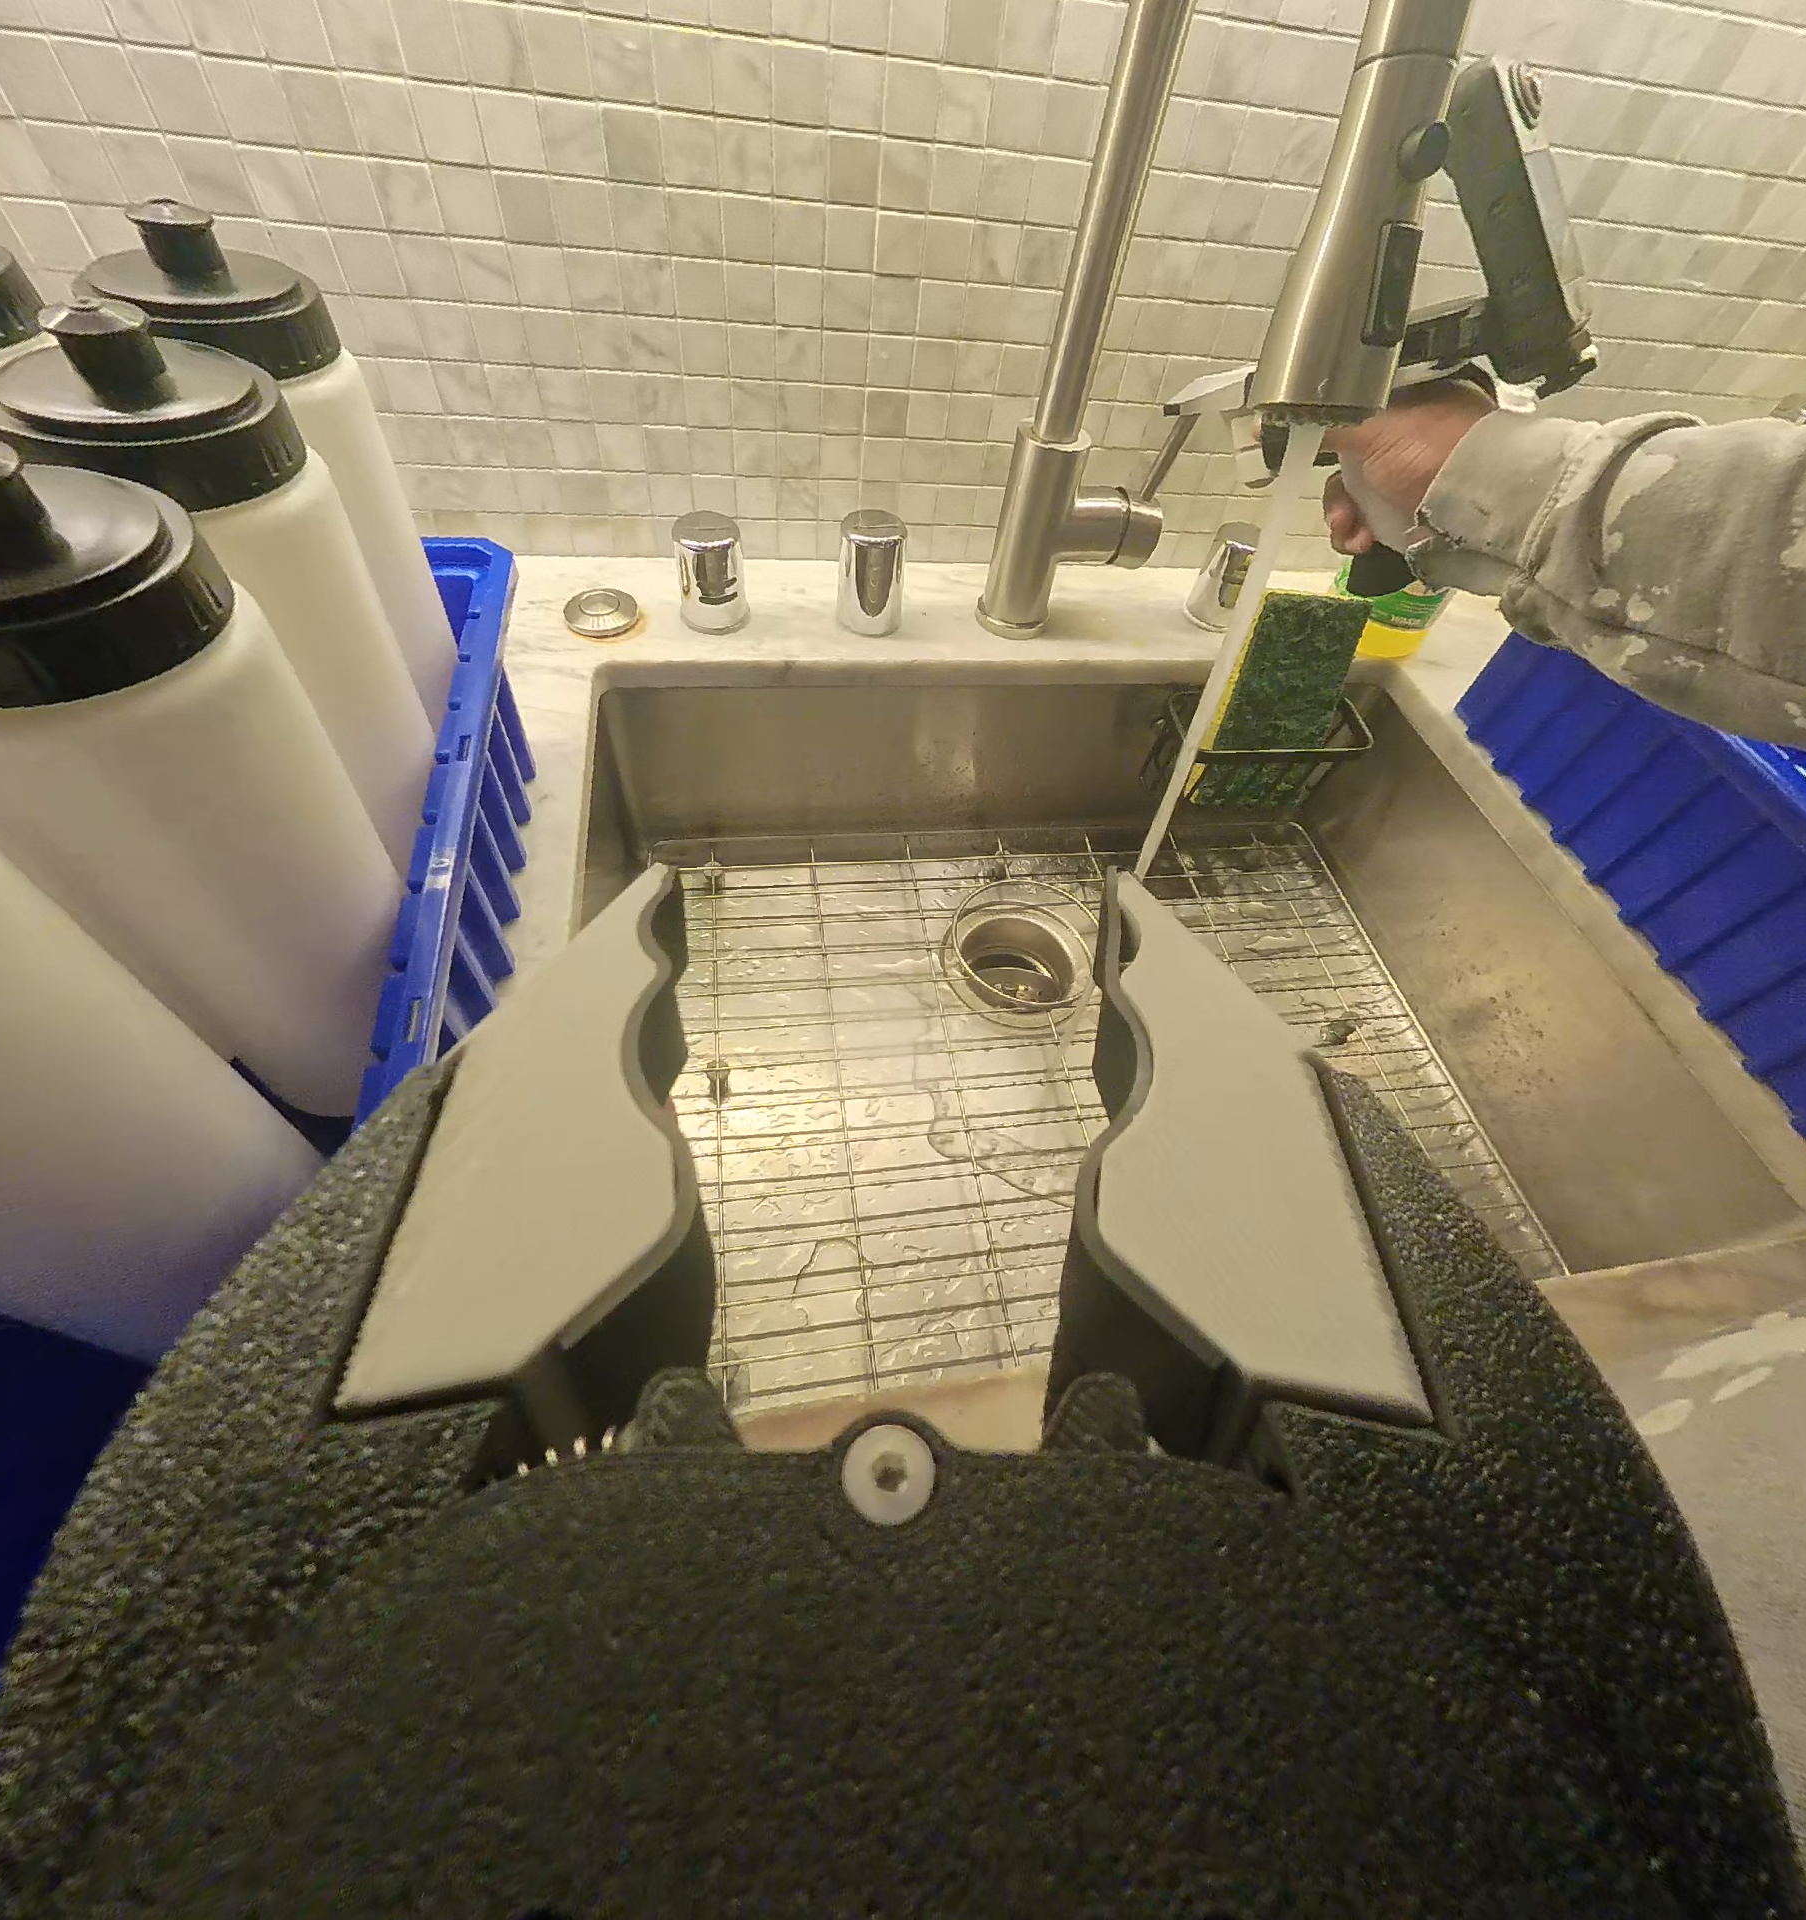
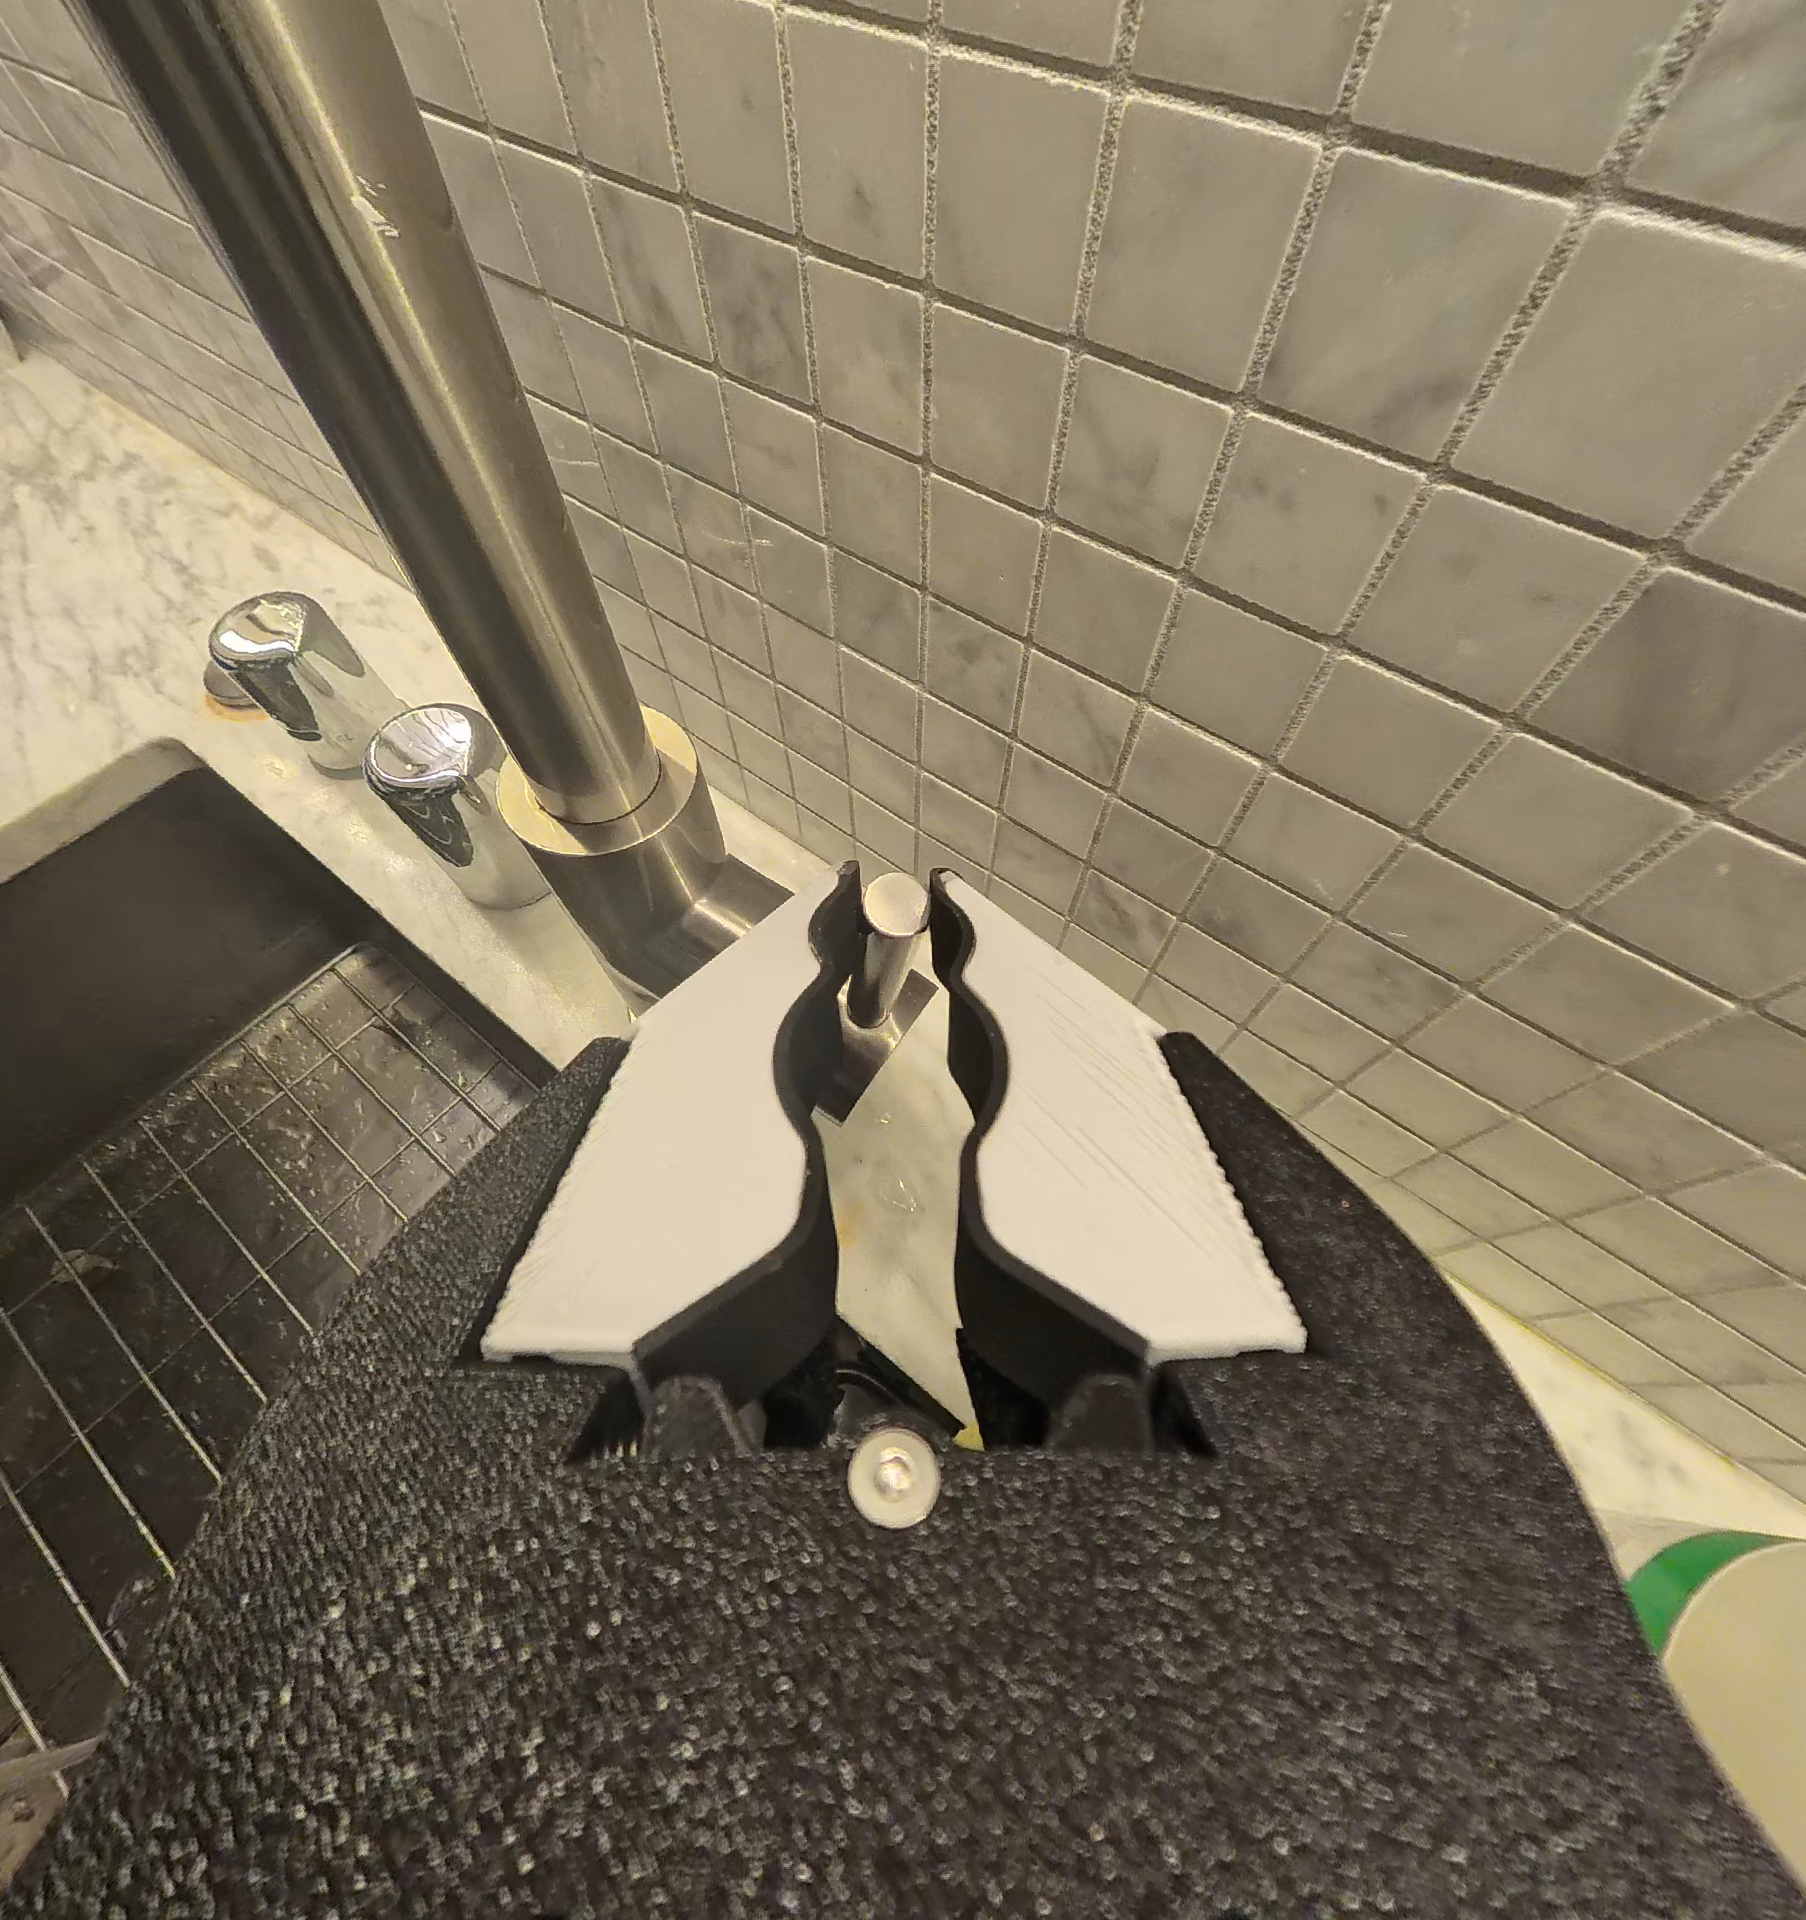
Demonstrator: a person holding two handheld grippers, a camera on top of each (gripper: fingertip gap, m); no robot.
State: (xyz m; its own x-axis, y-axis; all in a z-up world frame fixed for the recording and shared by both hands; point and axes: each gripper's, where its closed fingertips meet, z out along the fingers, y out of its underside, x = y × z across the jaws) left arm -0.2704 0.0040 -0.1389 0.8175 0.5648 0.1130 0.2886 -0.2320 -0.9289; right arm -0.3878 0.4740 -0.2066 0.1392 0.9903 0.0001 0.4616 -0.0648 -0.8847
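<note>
- Two grippers: right gripper (image 2: 886,902) has its jaws closed around the faucet lever (image 2: 883,951), whose rod points straight out between them.
- Left gripper (image 1: 888,904), jaws apart and empty, hovers over the sink (image 1: 1564,1029), water stream (image 1: 1205,707) just right.

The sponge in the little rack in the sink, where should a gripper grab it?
Grab the sponge by its top end, coming from above. It stands upright in the black rack, so only the upper part sticks out free. Pinch its flat green and yellow faces. The running water falls right beside it.
</note>
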